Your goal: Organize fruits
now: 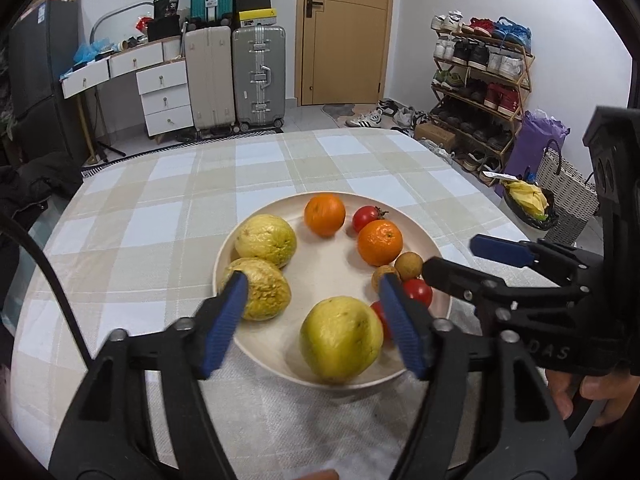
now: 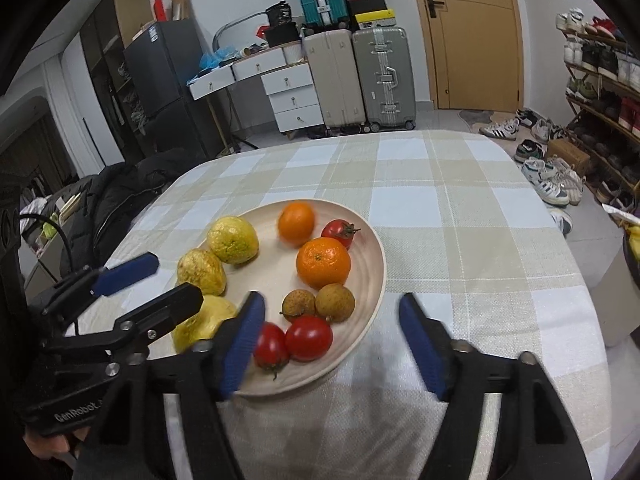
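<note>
A checked tablecloth [image 1: 160, 208] covers the table, with suitcases [image 1: 258, 76] and a door [image 1: 344, 32] beyond. From the left wrist, the left gripper [image 1: 312, 320] angles down, jaws apart and empty, straddling the near yellow fruit [image 1: 340, 338] on the plate [image 1: 240, 344]; oranges [image 1: 379, 242] lie farther right. From the right wrist, the right gripper [image 2: 332, 344] spreads empty over the plate's near right rim beside tomatoes [image 2: 309, 338] and longans [image 2: 335, 302], the left gripper at left.

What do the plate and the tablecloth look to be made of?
Plate: probably matte plastic or a bamboo-fibre composite. It is pale beige with no glare, and faint concentric ridges run near its rim. Unglazed ceramic cannot be ruled out.
Tablecloth: woven fabric. It shows a fine textured weave, a beige and white check, and soft draping over the table edge.
</note>
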Tool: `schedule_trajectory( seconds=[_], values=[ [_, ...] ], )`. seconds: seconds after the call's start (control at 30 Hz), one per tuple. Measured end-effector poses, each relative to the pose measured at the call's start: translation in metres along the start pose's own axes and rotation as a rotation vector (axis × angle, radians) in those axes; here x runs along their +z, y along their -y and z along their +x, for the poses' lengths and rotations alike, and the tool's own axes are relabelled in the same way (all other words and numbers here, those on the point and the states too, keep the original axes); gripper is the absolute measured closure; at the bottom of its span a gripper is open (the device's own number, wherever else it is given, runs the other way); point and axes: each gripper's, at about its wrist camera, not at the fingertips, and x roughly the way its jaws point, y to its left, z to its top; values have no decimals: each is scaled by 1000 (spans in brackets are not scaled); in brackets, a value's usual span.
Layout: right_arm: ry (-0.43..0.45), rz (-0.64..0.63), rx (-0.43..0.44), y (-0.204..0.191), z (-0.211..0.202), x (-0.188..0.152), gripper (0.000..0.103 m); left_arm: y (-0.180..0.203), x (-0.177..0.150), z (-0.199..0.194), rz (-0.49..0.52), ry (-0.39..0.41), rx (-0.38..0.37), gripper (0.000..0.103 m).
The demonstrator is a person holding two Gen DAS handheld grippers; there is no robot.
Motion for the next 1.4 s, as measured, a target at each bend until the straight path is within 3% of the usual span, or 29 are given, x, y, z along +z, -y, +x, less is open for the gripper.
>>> schedule_trajectory(
  seconds=[0.03,0.17,0.27,0.57,0.87,1.4],
  values=[
    [4,-12,-8,-1,-2,-1,18,-3,-1,-4,-13,5,2,21],
    [26,-33,-1,-3,-10,-7,0,-18,-6,-22,-57,30,-6,15],
    [63,-41,23,-5,-19,-12,0,-25,-11,-37,-69,66,7,1],
    [157,-90,72,-19,-46,-24,0,-34,-37,-75,-50,136,36,1],
    [190,-127,78,-32,-57,-40,0,-36,-59,-97,-45,172,58,1],
    [278,-160,97,-39,-68,-56,0,-30,-68,-93,-47,221,59,1]
  ],
)
